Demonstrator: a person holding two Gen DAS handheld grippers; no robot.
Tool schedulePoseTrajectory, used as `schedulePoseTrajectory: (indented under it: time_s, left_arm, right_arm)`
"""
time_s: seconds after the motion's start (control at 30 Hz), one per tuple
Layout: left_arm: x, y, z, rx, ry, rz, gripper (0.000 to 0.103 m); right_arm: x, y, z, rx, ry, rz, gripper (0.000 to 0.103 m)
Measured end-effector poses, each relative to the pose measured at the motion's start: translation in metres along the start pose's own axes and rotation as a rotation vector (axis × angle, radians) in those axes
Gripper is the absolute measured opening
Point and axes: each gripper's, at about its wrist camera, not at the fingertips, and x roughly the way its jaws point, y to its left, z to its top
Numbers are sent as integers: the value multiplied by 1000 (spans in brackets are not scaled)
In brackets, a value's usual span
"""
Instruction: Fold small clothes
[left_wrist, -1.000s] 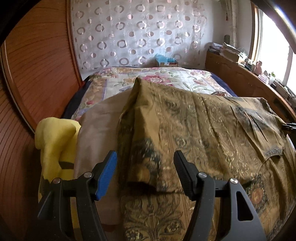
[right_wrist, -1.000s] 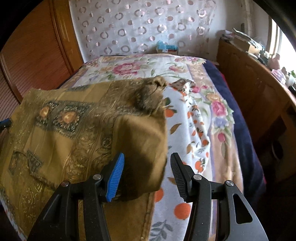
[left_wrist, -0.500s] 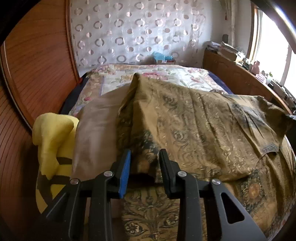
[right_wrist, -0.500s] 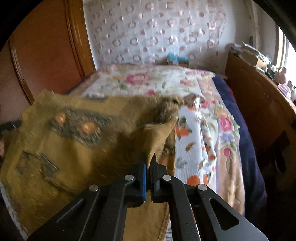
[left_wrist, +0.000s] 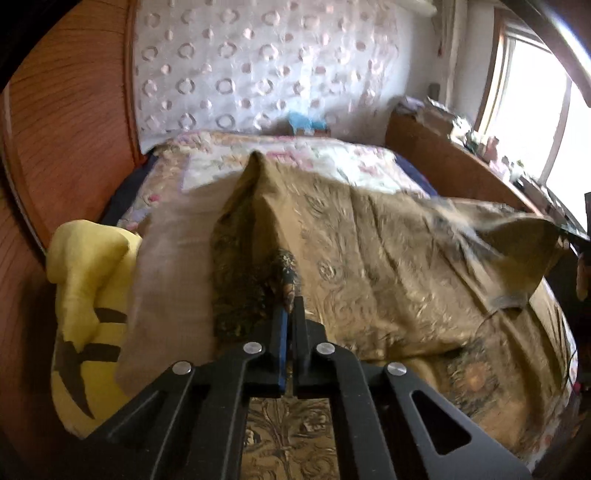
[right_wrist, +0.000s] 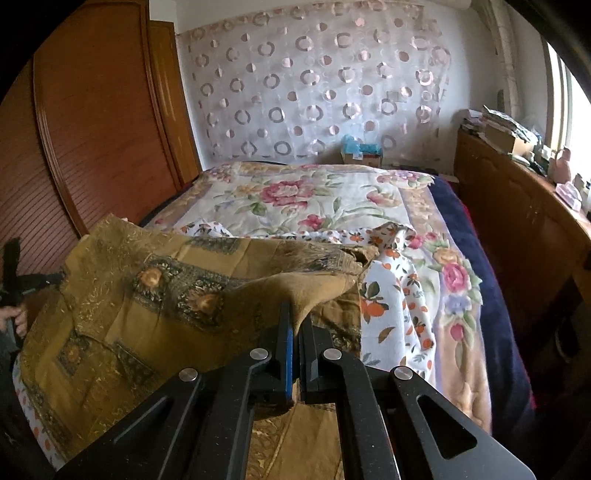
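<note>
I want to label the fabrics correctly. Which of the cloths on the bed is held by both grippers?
The golden-brown patterned garment: the left gripper and right gripper each pinch it. The orange-print white cloth and floral bedspread lie untouched.

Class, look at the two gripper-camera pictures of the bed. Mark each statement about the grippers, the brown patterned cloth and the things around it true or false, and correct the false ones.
1. The left gripper is shut on the brown patterned cloth. True.
2. The right gripper hangs open above the cloth. False: its jaws are closed on a fold of the cloth.
3. A yellow plush toy lies at the left edge of the bed. True.
4. The bedspread under the cloth is plain blue. False: it is white with pink flowers.
5. A curtain with a ring pattern hangs behind the bed. True.
6. The cloth lies completely flat. False: both held parts are lifted off the bed.
</note>
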Motion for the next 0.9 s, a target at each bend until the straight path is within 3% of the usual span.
schedulePoseTrajectory:
  time_s: [0.13,0.4,0.9]
  left_arm:
    - [-27,-4,0,-15,-58,-11,2]
    - [-79,0,-21,-63,-133,-30,2]
    - [-117,2,-74,-80,-111,7,2]
  right_arm:
    - [-16,3,11,9,-21,-18,1]
    - [-52,12,-2,11,-37,-6,1]
    - [-118,28,-51,-15,-40,14,1]
